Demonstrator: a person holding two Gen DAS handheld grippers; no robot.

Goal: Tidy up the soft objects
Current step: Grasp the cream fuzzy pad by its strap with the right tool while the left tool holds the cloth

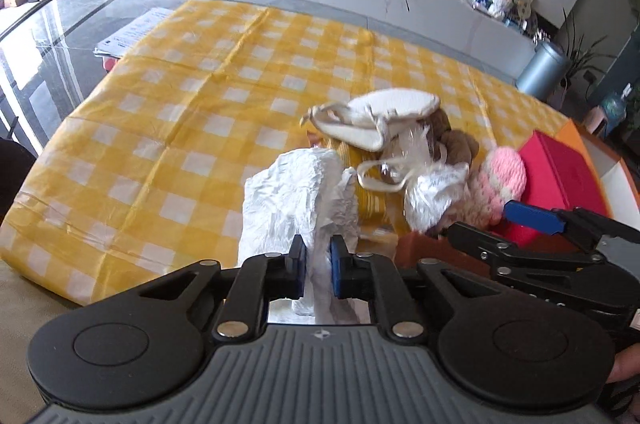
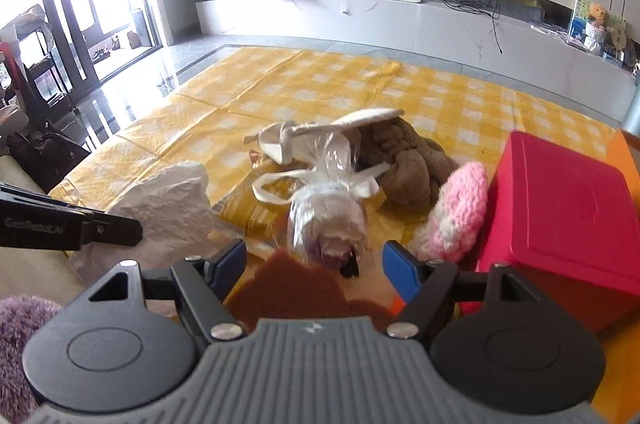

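My left gripper [image 1: 318, 266] is shut on a crumpled white paper towel [image 1: 296, 200], which stands up between its pads; the same white paper towel [image 2: 168, 200] shows at the left of the right wrist view. My right gripper [image 2: 314, 262] is open, its blue pads apart over a brown sponge-like pad [image 2: 288, 284] and just short of a cellophane-wrapped white bundle [image 2: 328, 220]. A pile lies beyond: a white pouch with strings [image 1: 384, 112], a brown plush [image 2: 404, 160] and a pink-and-white knitted piece [image 2: 456, 212]. The right gripper [image 1: 532, 220] also shows in the left wrist view.
A red box [image 2: 560, 208] stands at the right on the yellow checked cloth [image 1: 180, 112]. A purple fluffy thing [image 2: 16, 336] sits at the lower left. A dark bag [image 2: 44, 152] lies on the floor at the left; a low white TV bench [image 2: 400, 20] runs behind.
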